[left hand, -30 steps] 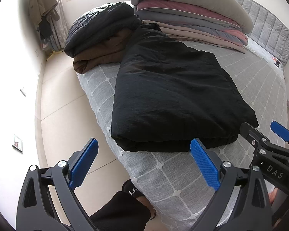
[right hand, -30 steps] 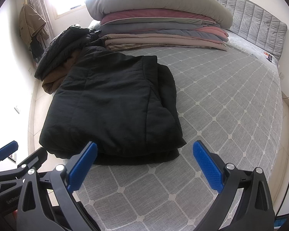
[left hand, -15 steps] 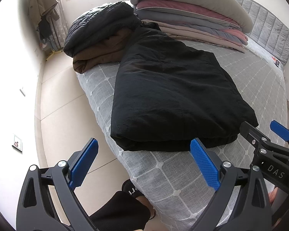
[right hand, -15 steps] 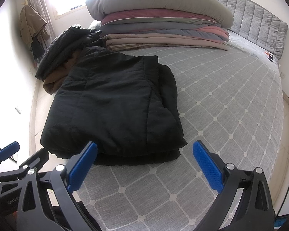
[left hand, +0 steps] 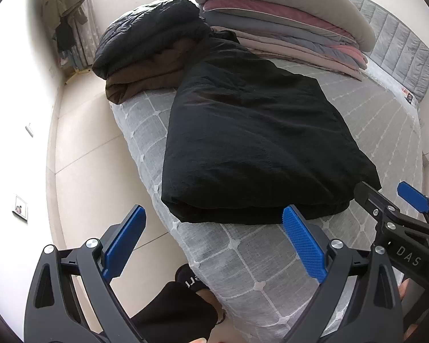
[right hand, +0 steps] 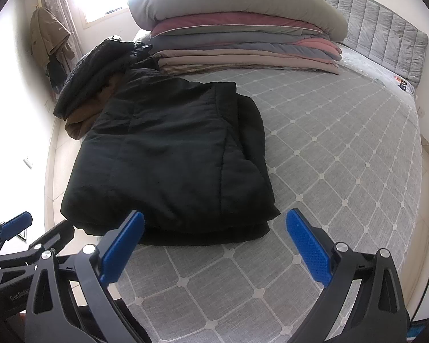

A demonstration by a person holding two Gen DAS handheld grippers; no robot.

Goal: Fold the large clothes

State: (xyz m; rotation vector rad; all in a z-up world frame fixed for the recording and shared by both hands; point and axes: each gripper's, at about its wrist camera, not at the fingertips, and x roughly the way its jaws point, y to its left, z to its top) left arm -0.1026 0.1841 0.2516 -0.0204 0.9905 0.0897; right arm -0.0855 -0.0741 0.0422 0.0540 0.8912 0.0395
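Observation:
A large black padded garment (left hand: 251, 134) (right hand: 171, 157) lies folded into a thick rectangle on the grey checked bed (left hand: 271, 263) (right hand: 329, 157), near its left edge. My left gripper (left hand: 214, 237) hovers open just short of the garment's near fold, with nothing between its blue pads. To its right, my right gripper (right hand: 214, 240) is open too, held above the bedspread in front of the garment's near right corner. Each gripper shows at the edge of the other's view, the right gripper (left hand: 391, 200) and the left gripper (right hand: 40, 228).
A black quilted coat on a brown one (left hand: 148, 57) is stacked at the bed's far left corner. Folded blankets under a grey pillow (right hand: 243, 37) fill the far end by the padded headboard (right hand: 386, 45). Beige floor (left hand: 85, 157) lies left; a person's leg and foot (left hand: 186, 294) stand below.
Both grippers have crept slightly nearer to the garment; otherwise the scene is the same and both stay open.

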